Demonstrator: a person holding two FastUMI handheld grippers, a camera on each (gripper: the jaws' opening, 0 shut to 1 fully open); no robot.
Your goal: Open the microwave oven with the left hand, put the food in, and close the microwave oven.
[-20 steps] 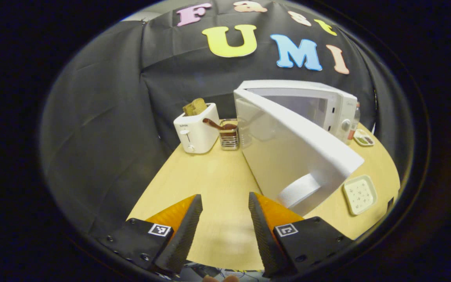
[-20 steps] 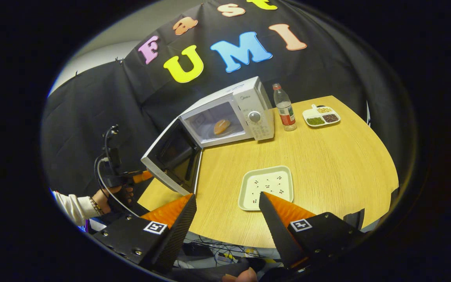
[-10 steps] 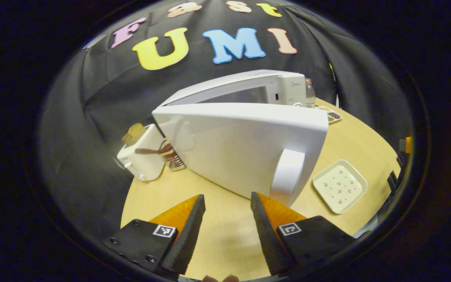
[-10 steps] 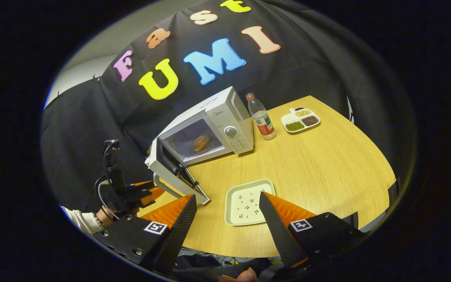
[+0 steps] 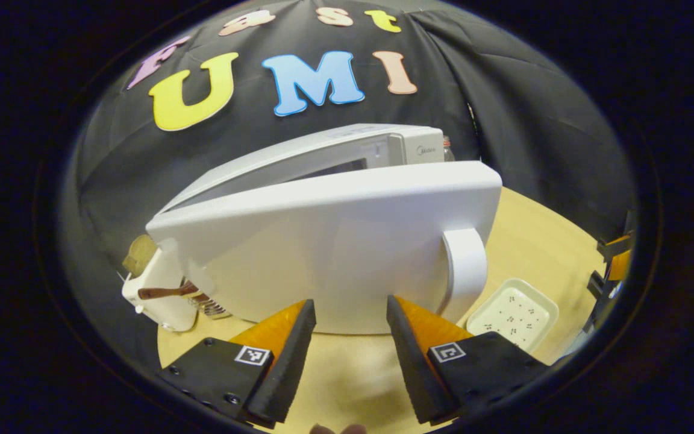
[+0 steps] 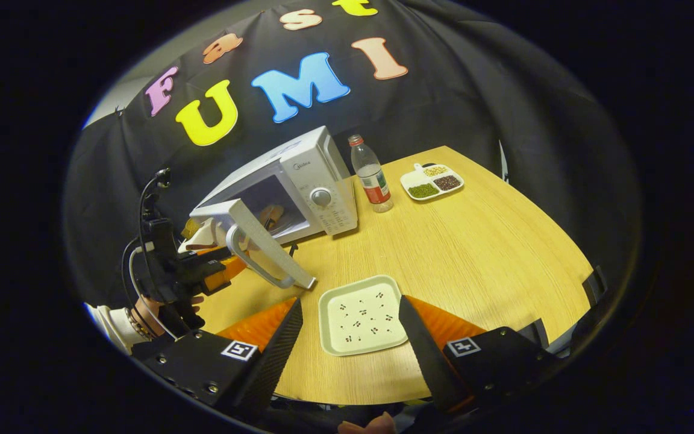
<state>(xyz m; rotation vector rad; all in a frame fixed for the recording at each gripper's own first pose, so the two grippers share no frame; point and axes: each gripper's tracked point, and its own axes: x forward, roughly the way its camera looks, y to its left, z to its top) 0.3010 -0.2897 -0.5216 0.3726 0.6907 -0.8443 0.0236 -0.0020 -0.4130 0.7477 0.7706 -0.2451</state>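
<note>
On the surface point(image 6: 479, 241), against the booth wall: microwave point(image 6: 317, 175) with door point(image 5: 335, 253) about half swung, food point(image 6: 271, 212) inside on the plate, partly hidden by the door edge. Left hand-held gripper point(image 5: 350, 313) right at the door's outer face, beside the handle point(image 5: 466, 265), fingers spread apart and clamped on nothing; contact with the panel likely, not certain. Right hand-held gripper point(image 6: 350, 313) parked over the empty tray point(image 6: 362, 313), fingers apart too, holding nothing.

Step in hand, by judgement: closing the door. To do it well: push flat on the panel near the handle side, far from the hinge, for most leverage. Follow the door's arc rather than driving straight, so the fingertips do not skid across the smooth face. Ease off near the latch, then one firm press until seated. Keep clear of the toaster point(image 5: 154, 283) at the left, and keep the right one off the swing path.
</note>
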